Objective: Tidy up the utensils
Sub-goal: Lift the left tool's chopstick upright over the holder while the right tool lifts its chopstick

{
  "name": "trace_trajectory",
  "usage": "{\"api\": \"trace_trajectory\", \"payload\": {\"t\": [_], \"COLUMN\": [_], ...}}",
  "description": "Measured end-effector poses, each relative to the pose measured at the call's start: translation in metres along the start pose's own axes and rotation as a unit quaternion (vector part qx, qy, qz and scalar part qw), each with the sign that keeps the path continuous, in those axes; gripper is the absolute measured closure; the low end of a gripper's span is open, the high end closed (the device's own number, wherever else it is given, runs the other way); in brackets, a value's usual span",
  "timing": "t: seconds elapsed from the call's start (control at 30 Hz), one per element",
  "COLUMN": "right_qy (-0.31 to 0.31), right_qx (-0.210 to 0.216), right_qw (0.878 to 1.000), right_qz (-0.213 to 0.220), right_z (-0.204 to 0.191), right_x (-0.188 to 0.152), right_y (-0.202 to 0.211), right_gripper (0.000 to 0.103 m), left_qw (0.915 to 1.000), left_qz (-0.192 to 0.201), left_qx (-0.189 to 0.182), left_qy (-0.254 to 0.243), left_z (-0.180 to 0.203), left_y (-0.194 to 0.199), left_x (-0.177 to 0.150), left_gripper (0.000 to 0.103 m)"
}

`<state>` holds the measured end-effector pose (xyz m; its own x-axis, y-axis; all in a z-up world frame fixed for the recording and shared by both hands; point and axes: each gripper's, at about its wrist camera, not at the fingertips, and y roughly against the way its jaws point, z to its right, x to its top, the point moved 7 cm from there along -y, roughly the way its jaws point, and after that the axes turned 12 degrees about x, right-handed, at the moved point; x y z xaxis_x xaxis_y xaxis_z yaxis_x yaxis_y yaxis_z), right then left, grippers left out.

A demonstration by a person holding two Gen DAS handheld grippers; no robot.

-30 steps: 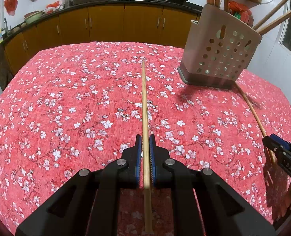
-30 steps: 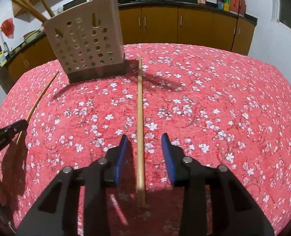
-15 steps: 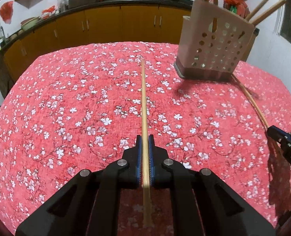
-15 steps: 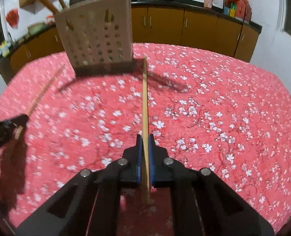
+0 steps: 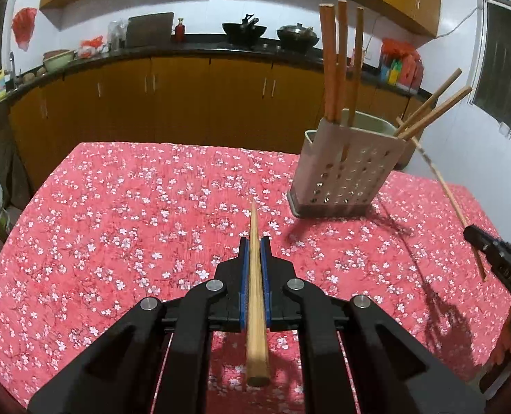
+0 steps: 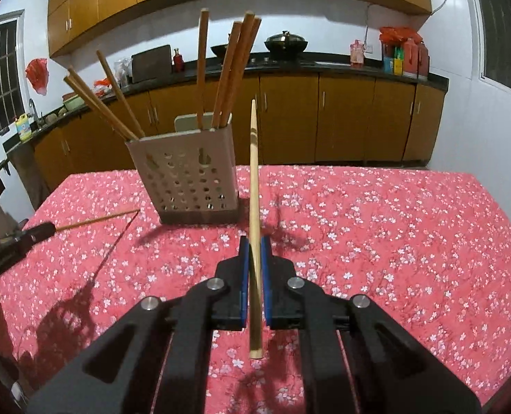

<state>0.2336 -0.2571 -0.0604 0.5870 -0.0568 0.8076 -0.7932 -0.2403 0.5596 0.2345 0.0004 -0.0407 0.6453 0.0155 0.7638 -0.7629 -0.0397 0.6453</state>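
Note:
My left gripper (image 5: 254,241) is shut on a pale wooden chopstick (image 5: 254,276) and holds it above the red flowered tablecloth (image 5: 117,224). My right gripper (image 6: 254,241) is shut on another chopstick (image 6: 253,189) that tilts up toward the holder. The perforated beige utensil holder (image 5: 345,169) stands upright on the cloth and has several brown chopsticks in it. It also shows in the right wrist view (image 6: 190,176). The right gripper (image 5: 497,258) shows at the right edge of the left wrist view, and the left gripper (image 6: 13,241) at the left edge of the right wrist view.
Orange kitchen cabinets (image 5: 186,103) with a dark counter run behind the table, with woks (image 5: 244,31) and bottles on it. The far table edge (image 6: 359,167) lies just behind the holder. White walls with windows (image 5: 504,69) stand at the sides.
My right gripper closed on its chopstick. Both grippers lifted their chopsticks off the cloth and now hold them raised in front of the holder.

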Motion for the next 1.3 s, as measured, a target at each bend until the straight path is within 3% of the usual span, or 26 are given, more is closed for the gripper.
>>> {"api": "trace_trajectory", "payload": {"t": [0.43,0.67,0.83,1.3], "right_qy": [-0.015,-0.024,-0.023,-0.014], "right_qx": [0.004,0.010,0.009,0.010], "right_qw": [1.000,0.997,0.996,0.996], "right_qz": [0.005,0.068,0.088,0.089], "right_z": [0.005,0.006,0.008,0.002], "right_x": [0.000,0.023,0.034,0.036], "right_y": [0.004,0.026,0.036,0.036], "right_gripper": [0.095,0.095,0.095,0.095], "left_qw": [0.9999,0.9992,0.9979,0.9969], "left_qz": [0.005,0.026,0.047,0.061], "left_qx": [-0.003,-0.015,-0.028,-0.037], "left_qy": [0.010,0.025,0.035,0.034], "left_z": [-0.003,-0.005,-0.005,-0.002], "left_y": [0.005,0.017,0.031,0.039], "left_x": [0.001,0.014,0.027,0.036], "left_gripper": [0.096,0.096,0.096,0.096]}}
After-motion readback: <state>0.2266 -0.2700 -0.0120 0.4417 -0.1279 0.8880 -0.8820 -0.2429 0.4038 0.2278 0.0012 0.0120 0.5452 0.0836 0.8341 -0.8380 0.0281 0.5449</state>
